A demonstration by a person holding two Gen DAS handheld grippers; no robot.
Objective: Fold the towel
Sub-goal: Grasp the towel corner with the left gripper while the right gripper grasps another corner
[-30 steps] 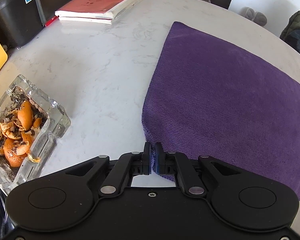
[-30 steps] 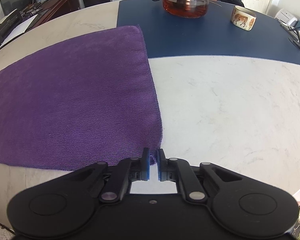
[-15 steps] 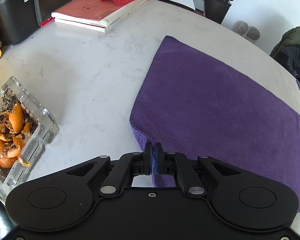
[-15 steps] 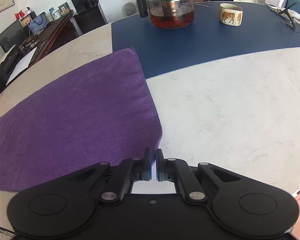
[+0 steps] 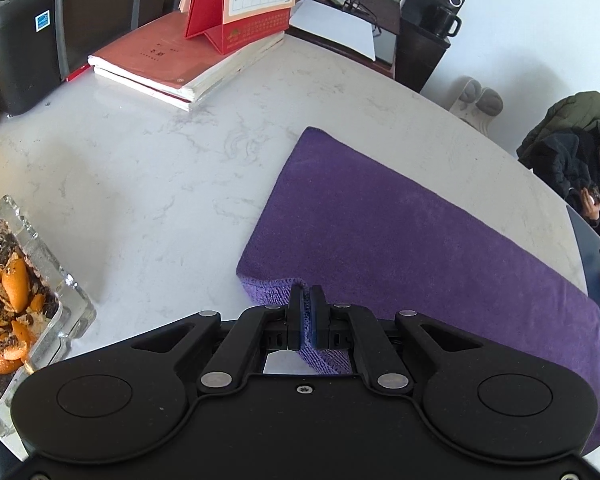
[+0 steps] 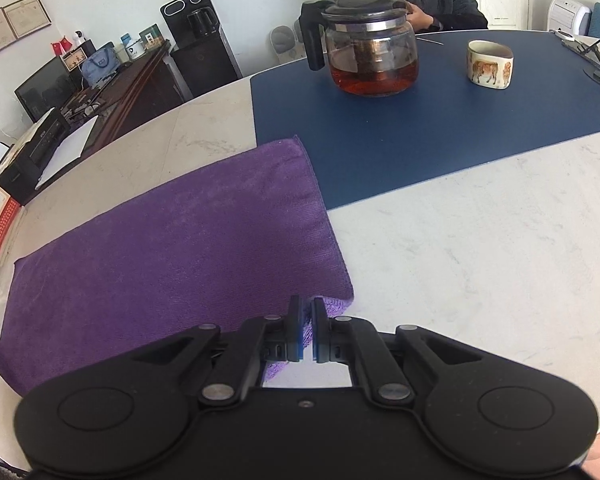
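You have left gripper (image 5: 308, 312) and right gripper (image 6: 307, 322) each clamped tight on a near corner of the purple towel (image 5: 400, 232), raised so the near edge can carry over.

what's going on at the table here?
A person is folding a purple towel with a handheld gripper in each hand. The left gripper is shut on the towel's near left corner, and the right gripper is shut on its near right corner. Both corners are raised off the white table, while the far part of the towel lies flat. A glass teapot and a cup stand beyond it on a blue mat.
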